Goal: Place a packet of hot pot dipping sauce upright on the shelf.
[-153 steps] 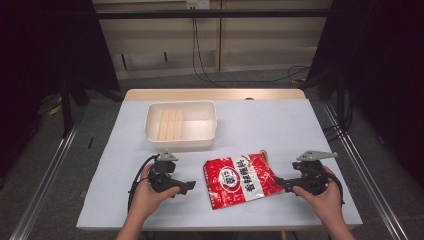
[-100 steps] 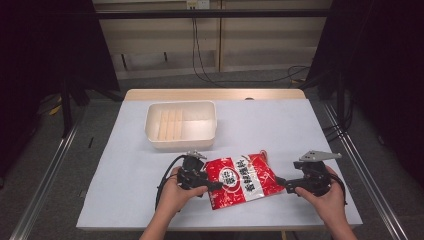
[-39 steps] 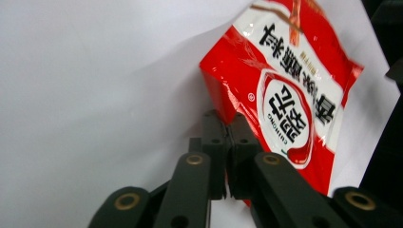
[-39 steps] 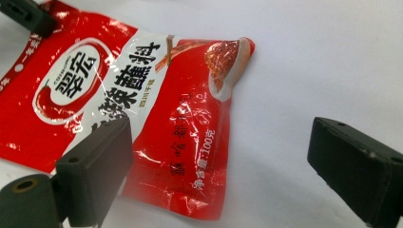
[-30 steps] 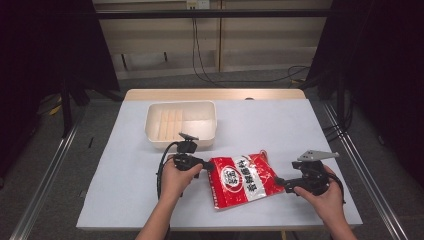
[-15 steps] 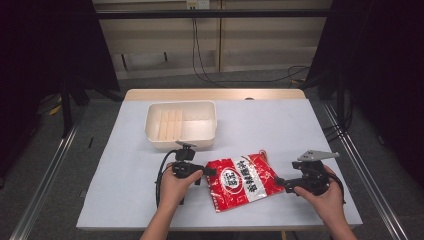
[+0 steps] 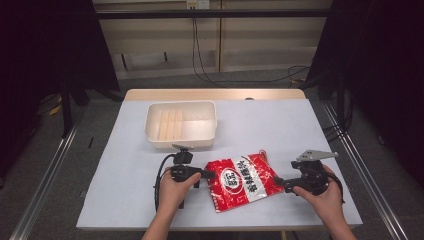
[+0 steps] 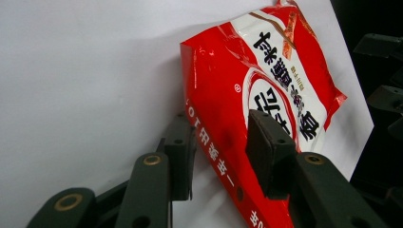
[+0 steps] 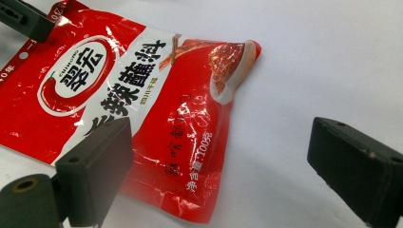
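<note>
left tongs (image 8: 218, 156) part open astride red packet (image 8: 266, 85) edge; right tongs (image 9: 228, 175) wide open, empty, beside packet on counter (image 7: 300, 125).

Glossy, crinkled plastic pouch (image 7: 241, 180) lies on a smooth matt tabletop (image 7: 280, 125).

Left gripper (image 7: 207, 175) fingers part-closed; right gripper (image 7: 278, 182) fingers spread wide.

White tray (image 7: 152, 131) sits on table (image 7: 280, 125), toward far edge, left of centre. Pale wooden sticks (image 7: 170, 123) lie side by side in tray's left half; right half bare. Table covered white, wooden strip (image 7: 215, 94) along far edge beyond tray. Cables (image 7: 200, 55) hang past strip, trailing onto grey floor (image 7: 370, 150).
</note>
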Demonstrator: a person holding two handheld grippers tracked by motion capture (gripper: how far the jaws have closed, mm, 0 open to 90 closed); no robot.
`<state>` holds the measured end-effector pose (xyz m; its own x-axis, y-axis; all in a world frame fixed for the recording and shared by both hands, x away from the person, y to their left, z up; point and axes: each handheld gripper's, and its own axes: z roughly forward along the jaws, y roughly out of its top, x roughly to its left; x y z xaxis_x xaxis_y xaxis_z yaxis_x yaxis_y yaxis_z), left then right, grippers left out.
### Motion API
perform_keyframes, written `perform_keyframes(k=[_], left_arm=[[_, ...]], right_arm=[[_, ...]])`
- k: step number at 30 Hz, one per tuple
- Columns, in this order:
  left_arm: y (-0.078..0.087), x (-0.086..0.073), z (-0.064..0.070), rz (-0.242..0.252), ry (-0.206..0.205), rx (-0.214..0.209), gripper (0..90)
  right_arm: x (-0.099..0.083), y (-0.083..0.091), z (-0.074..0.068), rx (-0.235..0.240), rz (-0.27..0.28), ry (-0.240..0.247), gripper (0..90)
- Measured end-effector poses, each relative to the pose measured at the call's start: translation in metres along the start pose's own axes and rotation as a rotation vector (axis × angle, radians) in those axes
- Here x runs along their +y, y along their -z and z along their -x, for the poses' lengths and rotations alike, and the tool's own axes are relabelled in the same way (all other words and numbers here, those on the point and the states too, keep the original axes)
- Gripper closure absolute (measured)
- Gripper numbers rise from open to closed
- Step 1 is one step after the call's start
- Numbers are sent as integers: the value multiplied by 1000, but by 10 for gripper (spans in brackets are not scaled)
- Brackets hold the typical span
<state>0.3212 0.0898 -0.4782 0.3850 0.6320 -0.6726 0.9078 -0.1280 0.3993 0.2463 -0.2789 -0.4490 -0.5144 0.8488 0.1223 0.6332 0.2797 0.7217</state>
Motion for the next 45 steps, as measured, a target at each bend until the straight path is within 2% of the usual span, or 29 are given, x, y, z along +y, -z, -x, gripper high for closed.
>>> perform_keyframes(k=[1,2,3,4,5,8,9,10,14,16,17,19,21,23,25,27,28,30,31,32,33,36,37,39,41,42,43,45], left_arm=[[0,0,0,0,0,0,652],[0,1,-2,-19,-30,6,652],[0,1,-1,-16,-35,11,703],[-2,0,2,1,-1,-1,718],[-1,1,1,-7,-17,5,737],[-1,1,3,-3,-5,0,771],[-1,1,4,3,-28,8,811],[-1,2,5,7,-34,12,833],[0,4,9,14,-19,7,893],[5,8,11,-2,-40,11,898],[5,9,14,3,-27,10,899],[8,12,16,-9,-38,14,900],[12,16,20,-1,-28,14,900],[20,26,26,-30,-50,21,900],[25,32,31,-37,-43,37,900],[28,35,32,-46,-57,36,900],[34,42,38,-51,-59,55,900],[36,46,41,-52,-63,61,900],[42,52,48,-64,-85,79,900],[42,52,48,-64,-85,79,900],[45,59,56,-67,-92,88,900],[50,66,63,-86,-100,93,900],[54,73,71,-112,-128,114,900],[58,80,80,-125,-124,112,900],[60,83,83,-127,-127,117,900],[65,90,92,-135,-149,138,900],[68,93,96,-142,-157,148,900],[71,98,102,-150,-160,147,900]], right_arm=[[0,0,0,0,0,0,81],[0,0,0,0,0,0,81],[0,0,0,-1,0,1,81],[0,0,0,0,0,1,81],[0,-1,0,2,1,5,81],[0,-1,0,-1,4,7,81],[0,-1,0,-3,2,8,82],[0,-1,0,-2,4,8,82],[0,0,0,-2,-1,2,82],[0,1,0,-4,2,0,82],[0,1,1,-3,2,2,82],[0,0,0,-2,1,-1,81],[0,0,1,-2,-1,5,81],[-1,0,1,-3,-1,4,78],[-1,0,1,-1,2,4,77],[0,0,1,-1,4,8,77],[-1,0,1,-3,6,6,77],[-1,0,1,-1,3,3,76],[-1,0,1,-1,3,4,76],[-1,0,1,-1,1,3,74],[-1,0,1,0,0,1,73],[0,0,0,0,-1,1,73],[0,-1,0,5,-1,6,72],[0,-1,0,1,-3,6,71],[0,-1,0,0,-1,10,71],[0,-1,0,4,-1,9,69],[0,-1,0,3,-3,8,68],[0,-1,0,7,-7,8,66]])
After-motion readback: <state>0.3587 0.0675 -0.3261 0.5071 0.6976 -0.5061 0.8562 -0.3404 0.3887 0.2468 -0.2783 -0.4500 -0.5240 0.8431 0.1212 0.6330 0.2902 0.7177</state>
